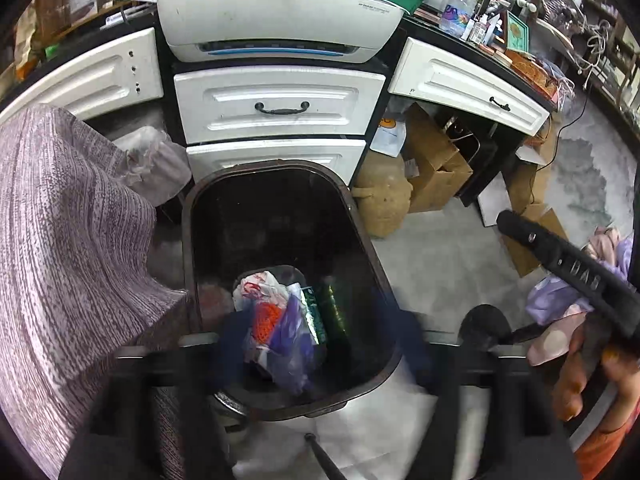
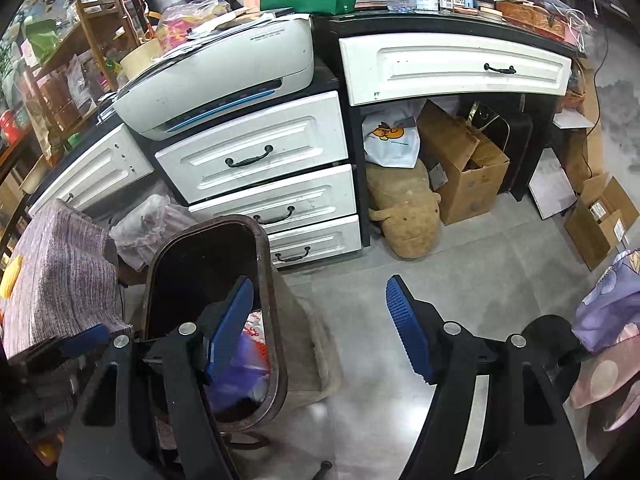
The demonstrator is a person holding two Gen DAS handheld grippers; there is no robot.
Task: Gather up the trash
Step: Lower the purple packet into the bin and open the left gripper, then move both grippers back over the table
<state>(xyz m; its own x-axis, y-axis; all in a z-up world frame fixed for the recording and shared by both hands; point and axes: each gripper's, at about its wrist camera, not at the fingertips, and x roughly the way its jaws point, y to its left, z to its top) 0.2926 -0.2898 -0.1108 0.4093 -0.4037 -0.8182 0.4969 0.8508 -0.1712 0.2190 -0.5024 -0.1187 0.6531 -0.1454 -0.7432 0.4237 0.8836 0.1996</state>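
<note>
A big desk [image 2: 456, 64] with white drawers fills the top of both views, from ten o'clock round to two o'clock. A grey printer [image 2: 216, 80] sits on the low part of it, at eleven o'clock in the right wrist view and at twelve o'clock in the left wrist view. A striped purple cloth [image 1: 68, 248] covers something at nine o'clock in the left wrist view. The dark bin [image 1: 276, 216] stands on the grey floor [image 2: 400, 280] right in front of the drawers, in the middle of the left wrist view and at seven o'clock in the right wrist view. Brown boxes [image 2: 464, 168] and a tan stuffed toy [image 2: 404, 216] sit under the desk at about one o'clock. The trash [image 1: 276, 324] lies down in the bottom of the bin: a crumpled plastic bag with red, orange and purple bits, and a dark green packet beside it. The left gripper [image 1: 320, 356] hangs over the bin at six o'clock; it looks blurry, its blue fingers [image 1: 236, 340] are spread wide, and nothing is pinched between them. The right gripper [image 2: 320, 332] is at six o'clock in its own view, its blue fingers [image 2: 404, 328] spread apart and holding nothing. One finger is over the bin and the other is over the bare floor.
</note>
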